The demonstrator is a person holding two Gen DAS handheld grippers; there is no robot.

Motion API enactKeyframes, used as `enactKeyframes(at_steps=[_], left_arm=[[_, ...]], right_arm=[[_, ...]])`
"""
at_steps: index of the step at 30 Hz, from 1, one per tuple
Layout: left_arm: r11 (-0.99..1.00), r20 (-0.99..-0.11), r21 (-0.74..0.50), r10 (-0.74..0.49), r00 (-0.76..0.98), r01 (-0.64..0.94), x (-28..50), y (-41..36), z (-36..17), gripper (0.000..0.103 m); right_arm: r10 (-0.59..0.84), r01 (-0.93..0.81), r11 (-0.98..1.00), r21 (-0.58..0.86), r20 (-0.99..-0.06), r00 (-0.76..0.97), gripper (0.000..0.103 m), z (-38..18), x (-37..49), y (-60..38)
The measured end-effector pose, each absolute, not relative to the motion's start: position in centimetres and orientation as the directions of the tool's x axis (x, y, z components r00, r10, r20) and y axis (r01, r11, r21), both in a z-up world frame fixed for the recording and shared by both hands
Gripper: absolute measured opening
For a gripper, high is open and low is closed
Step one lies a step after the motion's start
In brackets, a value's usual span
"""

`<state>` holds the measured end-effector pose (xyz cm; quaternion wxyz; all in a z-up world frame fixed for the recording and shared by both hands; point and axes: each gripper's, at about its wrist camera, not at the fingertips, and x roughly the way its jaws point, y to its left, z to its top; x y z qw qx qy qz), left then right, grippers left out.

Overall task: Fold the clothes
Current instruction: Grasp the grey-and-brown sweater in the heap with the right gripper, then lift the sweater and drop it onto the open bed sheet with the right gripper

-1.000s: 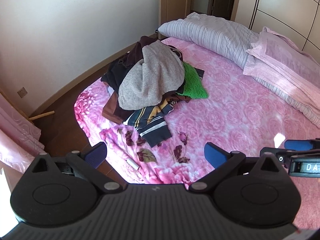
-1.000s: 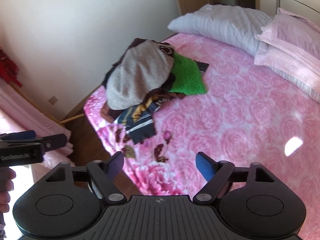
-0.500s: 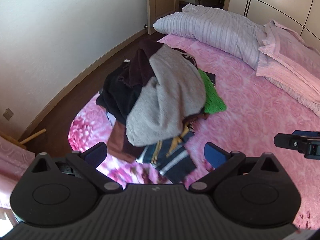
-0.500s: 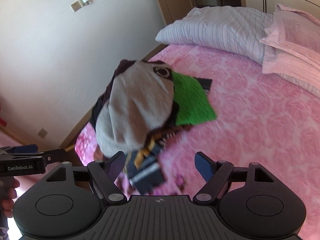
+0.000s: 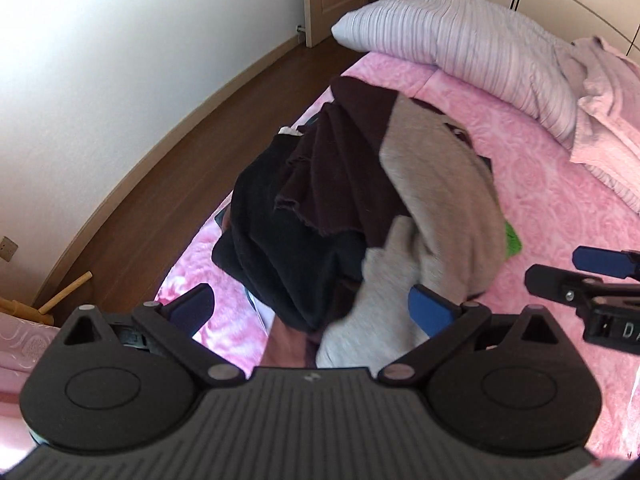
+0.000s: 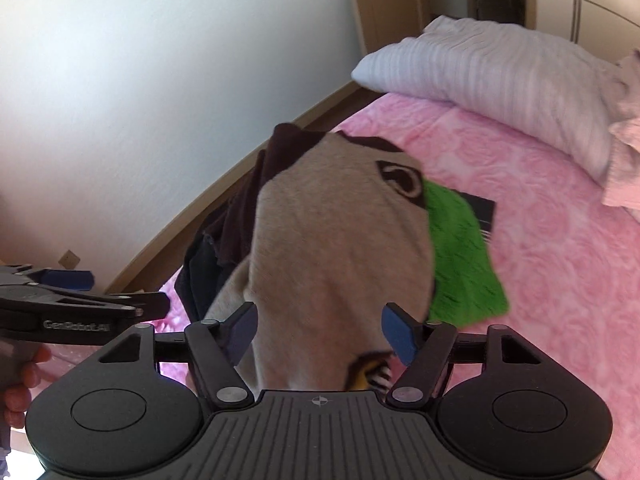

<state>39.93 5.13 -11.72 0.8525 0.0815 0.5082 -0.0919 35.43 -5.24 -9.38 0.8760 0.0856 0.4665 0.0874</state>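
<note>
Both claws, the left gripper [image 5: 310,306] and right gripper [image 6: 320,330], are seen released, angled down over the grey sweater [image 6: 340,248] at frame centre; the right's jaws have just been closing, pads not seen pressing it.

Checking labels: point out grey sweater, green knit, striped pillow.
grey sweater [image 6: 340,248], right wrist view, middle of its top face.
green knit [image 6: 460,256], right wrist view, exposed middle.
striped pillow [image 5: 460,44], left wrist view, centre.
</note>
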Motion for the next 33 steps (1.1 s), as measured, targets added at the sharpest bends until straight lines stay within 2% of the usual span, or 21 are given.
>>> enactKeyframes(at_steps=[8, 9, 10, 11, 13, 15, 21, 25, 33], left_arm=[[0.971, -0.906, 0.062, -0.042, 0.422, 0.231, 44.8, 6.4, -14.6, 0.102], [0.972, -0.908, 0.063, -0.038, 0.417, 0.227, 45.2, 6.5, -14.9, 0.102], [0.972, -0.91, 0.067, -0.033, 0.413, 0.225, 45.6, 6.6, -15.2, 0.099], [0.972, -0.912, 0.079, -0.02, 0.41, 0.223, 45.9, 6.7, -15.4, 0.099], [0.971, -0.915, 0.074, -0.024, 0.403, 0.228, 46.3, 6.9, -15.6, 0.099], [0.971, -0.912, 0.069, -0.031, 0.409, 0.228, 46.6, 7.1, -15.5, 0.099], [0.964, -0.898, 0.05, -0.071, 0.434, 0.26, 46.7, 6.3, -14.2, 0.099], [0.952, -0.872, 0.026, -0.128, 0.472, 0.305, 46.1, 4.8, -12.2, 0.099], [0.888, -0.802, -0.027, -0.293, 0.521, 0.459, 43.0, -0.4, -7.3, 0.099]], right_arm=[[0.257, -0.134, 0.966, 0.219, -0.819, 0.514, 0.063, -12.8, 39.8, -1.2], [0.249, -0.145, 0.968, 0.203, -0.821, 0.514, 0.059, -13.2, 40.1, -0.8], [0.225, -0.156, 0.973, 0.168, -0.83, 0.511, 0.038, -13.6, 40.5, -0.3], [0.214, -0.173, 0.974, 0.146, -0.837, 0.503, 0.024, -14.0, 40.6, -0.1], [0.236, -0.171, 0.97, 0.171, -0.824, 0.515, 0.011, -14.2, 40.5, -0.7], [0.25, -0.162, 0.968, 0.193, -0.804, 0.539, 0.008, -13.6, 40.1, -1.6], [0.246, -0.055, 0.952, 0.301, -0.648, 0.72, 0.005, -8.1, 37.4, -6.8], [0.158, 0.041, 0.933, 0.359, -0.509, 0.846, 0.004, -3.1, 35.4, -11.0], [-0.081, 0.148, 0.931, 0.334, -0.207, 0.975, 0.004, 7.3, 27.1, -17.2]])
